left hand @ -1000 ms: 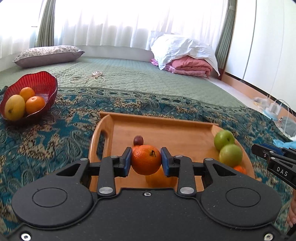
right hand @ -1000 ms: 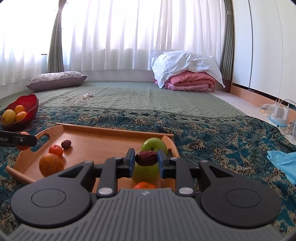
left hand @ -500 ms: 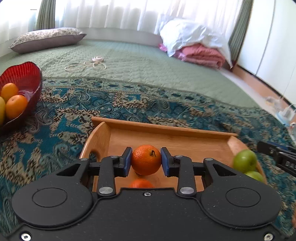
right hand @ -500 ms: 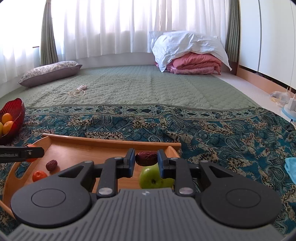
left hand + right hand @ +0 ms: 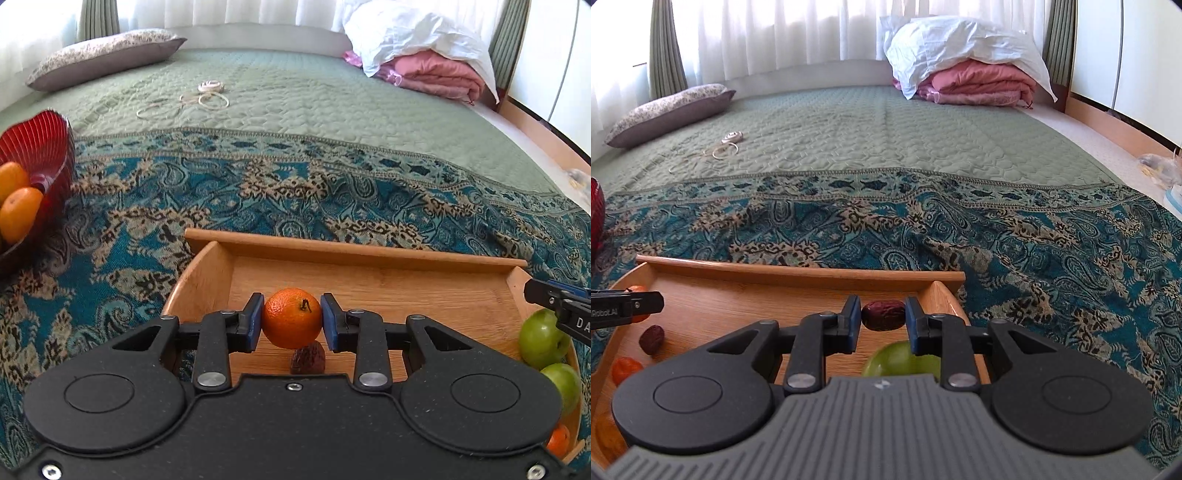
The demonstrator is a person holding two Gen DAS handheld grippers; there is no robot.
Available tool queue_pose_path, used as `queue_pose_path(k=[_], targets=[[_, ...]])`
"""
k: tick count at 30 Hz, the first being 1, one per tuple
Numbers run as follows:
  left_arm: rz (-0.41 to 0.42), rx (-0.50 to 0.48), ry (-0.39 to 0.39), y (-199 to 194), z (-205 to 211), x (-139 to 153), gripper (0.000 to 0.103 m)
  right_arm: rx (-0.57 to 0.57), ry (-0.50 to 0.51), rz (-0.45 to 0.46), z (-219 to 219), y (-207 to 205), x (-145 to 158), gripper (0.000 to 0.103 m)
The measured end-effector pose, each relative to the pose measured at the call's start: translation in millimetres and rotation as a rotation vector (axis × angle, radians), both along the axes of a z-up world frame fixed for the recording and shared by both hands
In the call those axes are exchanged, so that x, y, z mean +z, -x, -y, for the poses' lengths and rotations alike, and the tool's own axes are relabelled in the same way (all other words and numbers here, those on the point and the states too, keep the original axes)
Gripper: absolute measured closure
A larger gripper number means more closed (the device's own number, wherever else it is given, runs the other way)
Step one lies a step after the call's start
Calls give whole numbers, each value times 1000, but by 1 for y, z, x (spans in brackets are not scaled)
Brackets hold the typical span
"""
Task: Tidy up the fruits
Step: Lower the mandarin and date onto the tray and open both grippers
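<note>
My left gripper [image 5: 291, 323] is shut on a small orange mandarin [image 5: 291, 318], held above the wooden tray [image 5: 354, 251]. A wrinkled dark red date [image 5: 307, 362] lies on the tray just under it. Two green apples [image 5: 542, 339] sit at the tray's right end. My right gripper [image 5: 882, 320] is shut on another dark red date [image 5: 883, 314] over the right end of the tray [image 5: 798, 271], above a green apple [image 5: 901, 360]. A loose date [image 5: 652, 339] and a small orange fruit [image 5: 625, 369] lie on the tray's left part.
A red ribbed bowl [image 5: 35, 147] with orange fruits [image 5: 18, 218] stands at the far left on the teal patterned cloth [image 5: 258, 192]. Beyond lie a green quilt, a coiled cable [image 5: 207, 96], a pillow [image 5: 103, 55] and folded bedding [image 5: 432, 70].
Both grippers have moved forward over the tray and tilted further down, each keeping its fruit. The red bowl has slid toward the left edge of both views.
</note>
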State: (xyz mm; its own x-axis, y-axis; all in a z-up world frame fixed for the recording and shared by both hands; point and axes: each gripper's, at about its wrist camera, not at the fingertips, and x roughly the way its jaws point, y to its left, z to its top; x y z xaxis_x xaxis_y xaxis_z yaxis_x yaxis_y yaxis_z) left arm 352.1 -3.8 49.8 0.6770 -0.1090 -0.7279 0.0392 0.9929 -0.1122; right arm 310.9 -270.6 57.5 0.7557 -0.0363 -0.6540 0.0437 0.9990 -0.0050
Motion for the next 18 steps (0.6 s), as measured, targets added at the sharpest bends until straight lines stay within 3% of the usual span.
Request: queue_pose_path(k=[6,18], targets=[[-35,7,26,-7,-2,-7,72,-6,-2,-53,3,-15,-7,73],[-44,-13,-2,-12,1,-13,72,23,42,-104,-1,-27,-15,73]])
